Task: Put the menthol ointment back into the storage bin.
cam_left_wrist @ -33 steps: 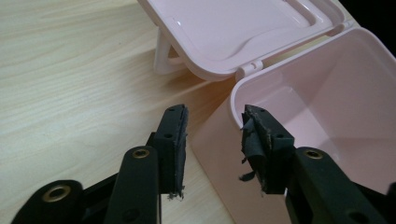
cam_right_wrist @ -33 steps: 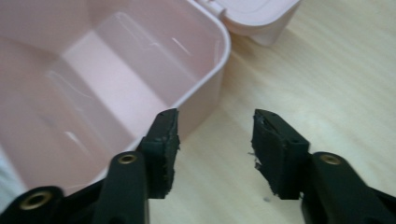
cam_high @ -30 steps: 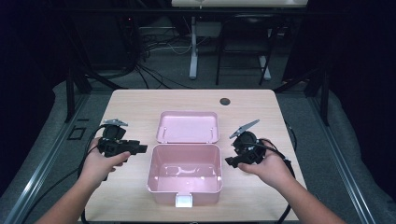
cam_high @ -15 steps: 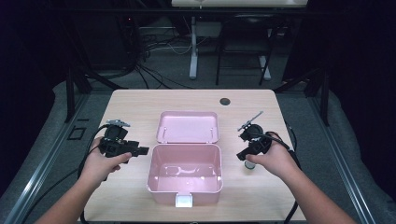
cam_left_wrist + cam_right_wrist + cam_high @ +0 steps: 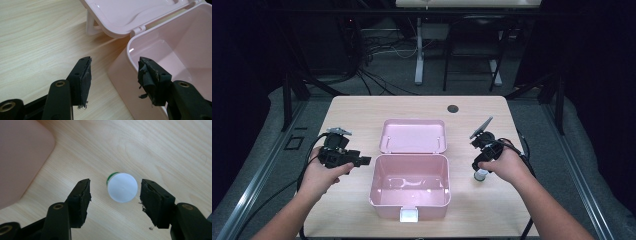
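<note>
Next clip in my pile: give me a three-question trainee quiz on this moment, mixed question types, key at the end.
1. True or false: the pink box on the table stands with its lid shut.
2. Multiple choice: in the right gripper view, what stands under the right gripper, between its fingers? A) a white-capped bottle B) a spoon C) a sponge
3. Short answer: are the left gripper fingers pressing on anything?

Key
1. False: the lid is swung open behind the box.
2. A: the white-capped bottle, with a green edge showing under the cap; the fingers are apart from it.
3. No. They are spread on either side of the box's near wall without touching it.
</note>
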`<state>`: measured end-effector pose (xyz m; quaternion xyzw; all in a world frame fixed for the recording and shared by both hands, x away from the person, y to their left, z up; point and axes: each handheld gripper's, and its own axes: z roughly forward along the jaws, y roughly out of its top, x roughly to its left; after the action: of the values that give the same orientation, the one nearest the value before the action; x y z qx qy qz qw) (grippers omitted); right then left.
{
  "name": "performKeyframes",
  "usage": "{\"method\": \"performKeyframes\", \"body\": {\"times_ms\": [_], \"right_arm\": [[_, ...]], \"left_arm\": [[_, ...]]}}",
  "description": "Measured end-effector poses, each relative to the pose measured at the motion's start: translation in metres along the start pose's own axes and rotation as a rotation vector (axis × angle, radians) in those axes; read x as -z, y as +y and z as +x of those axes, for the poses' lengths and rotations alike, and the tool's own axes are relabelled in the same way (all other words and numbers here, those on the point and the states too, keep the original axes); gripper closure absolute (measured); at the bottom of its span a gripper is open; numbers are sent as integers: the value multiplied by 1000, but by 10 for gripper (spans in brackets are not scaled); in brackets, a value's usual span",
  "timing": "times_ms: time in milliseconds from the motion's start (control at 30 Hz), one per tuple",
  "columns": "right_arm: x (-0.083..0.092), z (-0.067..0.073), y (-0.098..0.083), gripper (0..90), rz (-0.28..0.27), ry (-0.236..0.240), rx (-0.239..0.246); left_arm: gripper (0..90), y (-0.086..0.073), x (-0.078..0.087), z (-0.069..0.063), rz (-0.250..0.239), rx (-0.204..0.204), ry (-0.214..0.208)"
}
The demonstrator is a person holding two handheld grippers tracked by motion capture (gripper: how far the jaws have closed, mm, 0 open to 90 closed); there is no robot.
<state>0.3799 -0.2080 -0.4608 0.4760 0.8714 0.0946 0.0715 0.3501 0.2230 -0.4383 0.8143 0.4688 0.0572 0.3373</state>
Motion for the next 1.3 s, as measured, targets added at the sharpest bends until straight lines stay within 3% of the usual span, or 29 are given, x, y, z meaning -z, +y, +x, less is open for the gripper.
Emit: {"method": "performKeyframes", "body": {"times_ms": [300,633,1033,1300], "right_arm": [[-16,-7,1,424,48,-31,-23],[-29,-14,2,432,62,-7,-71],[-44,-13,3,453,110,-11,-56],[-48,-13,5,488,114,-9,-80]], "left_arm": [[464,0,2,0,8,4,-5],[464,0,3,1,7,6,-5],[467,0,3,3,6,9,1],[467,-1,3,4,11,15,3]]}}
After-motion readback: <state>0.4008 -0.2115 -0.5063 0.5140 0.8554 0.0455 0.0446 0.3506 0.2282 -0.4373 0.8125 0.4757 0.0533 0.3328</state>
